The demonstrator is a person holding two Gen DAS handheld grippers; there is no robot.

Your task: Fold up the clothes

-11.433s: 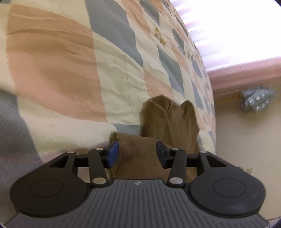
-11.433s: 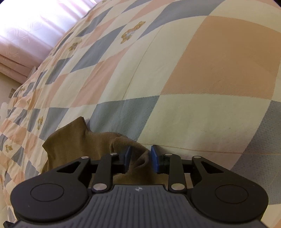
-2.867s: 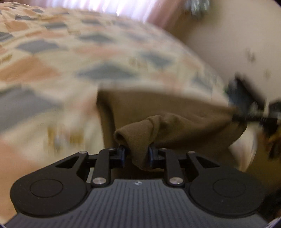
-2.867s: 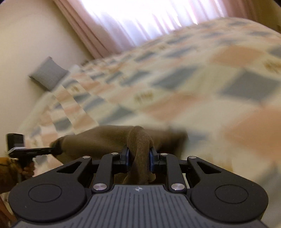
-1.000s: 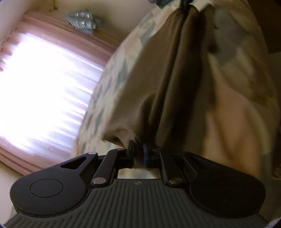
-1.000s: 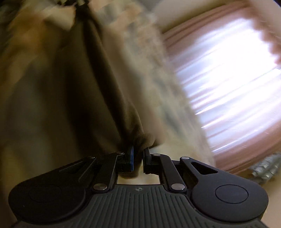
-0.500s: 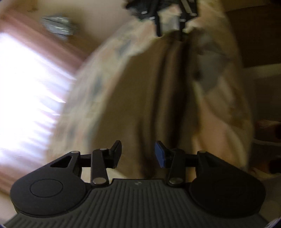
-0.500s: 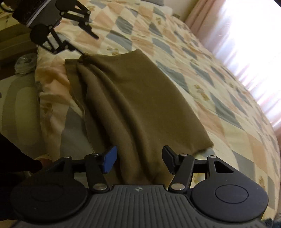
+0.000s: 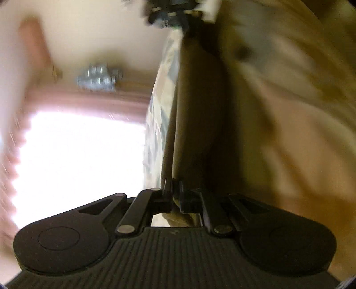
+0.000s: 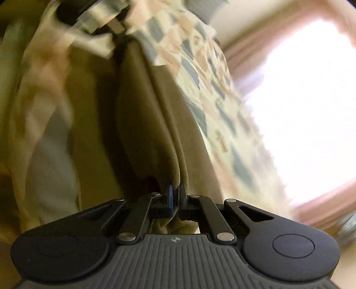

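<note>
Left gripper (image 9: 175, 191) comes first: its jaws are closing, drawn almost together, with the near edge of the brown garment (image 9: 195, 124) nipped between the pads. From that pinch the cloth runs away from the camera as a long dark band, gathered into a few lengthwise folds, and at its far end, at the top of the left wrist view, a black mechanism (image 9: 171, 15) (blurred, so its jaws cannot be read there) sits at the cloth's other edge. Left of the band a sliver of the checked bedspread (image 9: 159, 115) shows, then a bright window (image 9: 77, 160) behind pink curtains (image 9: 93, 100), with a small silvery object (image 9: 98, 79) on the cream wall above. Right of the band lies pale, smeared bedding.

Right gripper (image 10: 175, 194) has its pads pressed fully together on another edge of the same garment (image 10: 142, 106), a rounded fold of cloth bulging just above the blue pad (image 10: 170, 196). Here too the fabric stretches away in soft pleats to the top of the view, where the other tool shows only as a dark blur. To its left is cream and grey bedding; to its right the bedspread's (image 10: 200, 73) grey, peach and cream checks slope toward the glaring window (image 10: 304, 100) and curtain (image 10: 322, 211).
</note>
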